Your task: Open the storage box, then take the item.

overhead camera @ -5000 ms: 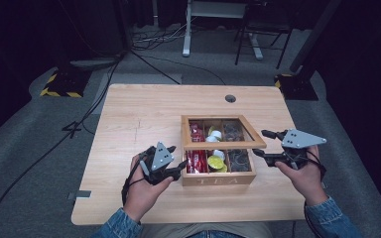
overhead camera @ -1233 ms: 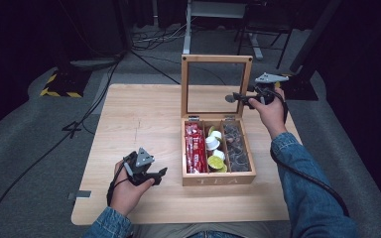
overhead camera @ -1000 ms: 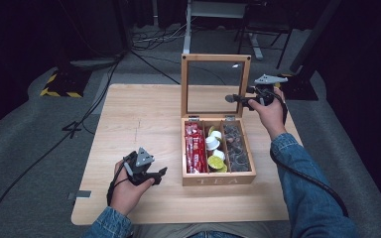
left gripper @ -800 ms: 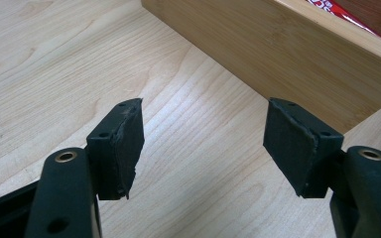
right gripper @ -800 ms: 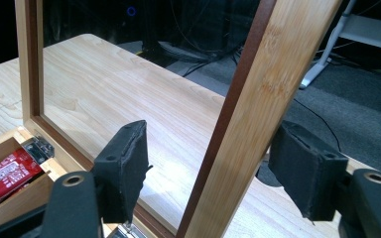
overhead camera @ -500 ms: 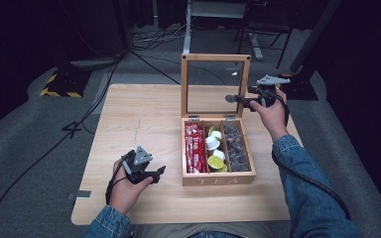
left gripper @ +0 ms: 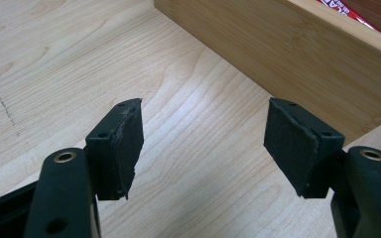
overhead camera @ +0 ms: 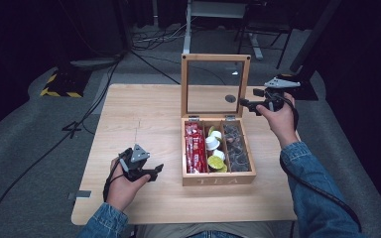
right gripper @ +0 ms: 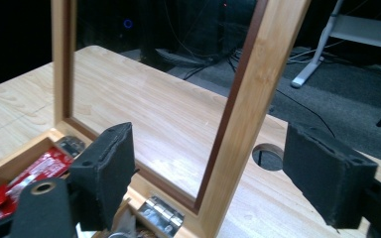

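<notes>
Judging the glass-paned lid [overhead camera: 215, 84] of the wooden tea box [overhead camera: 218, 179] to be stiff, light and fragile at the pane, we take hold only on its wooden side rail [right gripper: 250, 104], which stands upright between the spread jaws of the right gripper [overhead camera: 246, 103], unclamped. We count one box with three compartments, one lid and two hinges; the left gripper [overhead camera: 156, 171], left of the box, is likewise spread and empty.
</notes>
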A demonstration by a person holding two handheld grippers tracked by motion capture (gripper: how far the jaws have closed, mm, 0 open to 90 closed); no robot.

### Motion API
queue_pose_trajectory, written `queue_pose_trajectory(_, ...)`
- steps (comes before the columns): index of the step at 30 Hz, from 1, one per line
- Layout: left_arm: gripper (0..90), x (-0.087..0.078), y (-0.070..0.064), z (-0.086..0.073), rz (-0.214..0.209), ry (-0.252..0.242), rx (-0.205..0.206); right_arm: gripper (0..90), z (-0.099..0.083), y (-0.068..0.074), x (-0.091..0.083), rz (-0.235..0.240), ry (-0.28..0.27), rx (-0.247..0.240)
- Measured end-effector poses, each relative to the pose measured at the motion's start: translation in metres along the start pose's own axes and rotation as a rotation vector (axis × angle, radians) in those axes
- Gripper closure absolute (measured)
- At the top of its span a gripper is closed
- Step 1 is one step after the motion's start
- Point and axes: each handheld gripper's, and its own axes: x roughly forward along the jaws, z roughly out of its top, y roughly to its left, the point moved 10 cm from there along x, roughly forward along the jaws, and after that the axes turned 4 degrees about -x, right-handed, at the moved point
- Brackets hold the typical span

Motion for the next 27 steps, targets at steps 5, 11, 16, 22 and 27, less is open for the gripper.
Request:
queue_pose_trajectory(5, 31.9, 0.001, 0.005, 0.000, -0.006, 0.005, -0.002, 23.3, 0.001, 0.008, -0.014, 0.007, -0.003, -0.008)
queue_pose_trajectory(11, 31.7, 0.003, 0.005, 0.001, -0.021, 0.005, 0.002, 35.3, -0.004, 0.027, -0.033, 0.057, 0.030, 0.006)
queue_pose_trajectory(16, 31.7, 0.003, 0.007, 0.000, -0.022, 0.009, -0.003, 40.3, -0.006, 0.048, -0.046, 0.095, 0.063, -0.018)
queue_pose_trajectory(22, 31.6, 0.001, 0.008, -0.002, -0.012, 0.010, -0.002, 39.5, -0.005, 0.082, -0.057, 0.161, 0.050, -0.060)
queue_pose_trajectory(27, 31.6, 0.000, 0.009, -0.005, -0.001, 0.019, -0.002, 39.3, -0.008, 0.108, -0.055, 0.207, 0.050, -0.074)
